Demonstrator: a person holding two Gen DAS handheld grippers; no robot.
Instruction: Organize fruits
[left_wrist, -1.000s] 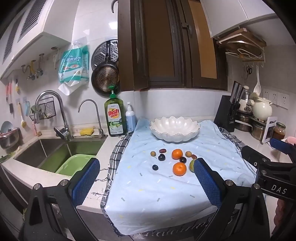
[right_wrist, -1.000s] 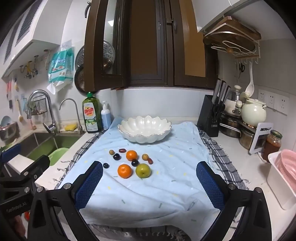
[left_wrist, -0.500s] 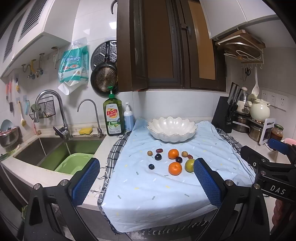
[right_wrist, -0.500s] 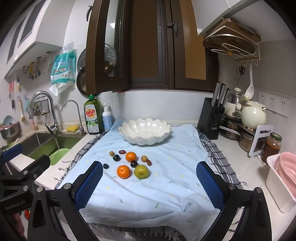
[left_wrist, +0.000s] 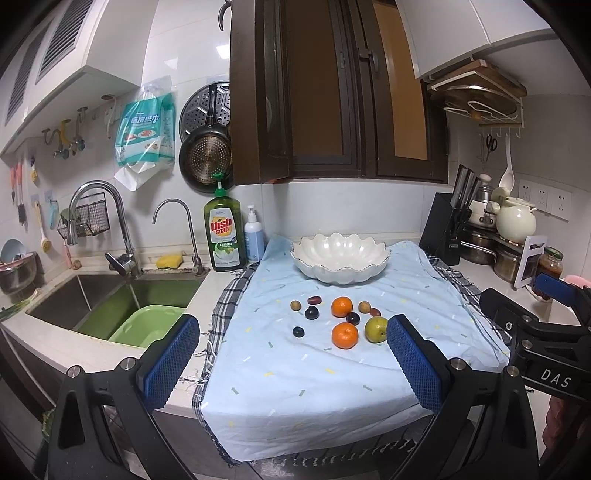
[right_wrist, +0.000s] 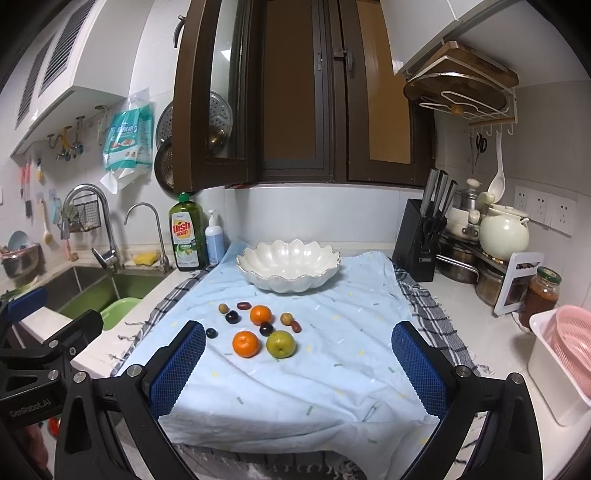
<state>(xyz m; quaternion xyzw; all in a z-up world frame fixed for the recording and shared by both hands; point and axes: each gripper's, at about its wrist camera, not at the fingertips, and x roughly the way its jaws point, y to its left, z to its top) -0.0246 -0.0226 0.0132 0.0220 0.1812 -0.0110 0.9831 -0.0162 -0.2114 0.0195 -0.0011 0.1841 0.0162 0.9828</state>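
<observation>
A white scalloped bowl stands empty at the back of a light blue cloth. In front of it lie two oranges, a green apple, and several small dark plums, brown fruits and red dates. My left gripper is open and empty, held back from the counter's front edge. My right gripper is open and empty, also in front of the fruit. Each gripper shows at the edge of the other's view.
A sink with a green basin and taps lies left. Dish soap and a pump bottle stand behind the cloth. A knife block, pots, a jar and a pink basket fill the right.
Both grippers have drawn back a little from the counter and risen slightly; the fruit and bowl look a bit farther off. Nothing on the cloth has moved.
</observation>
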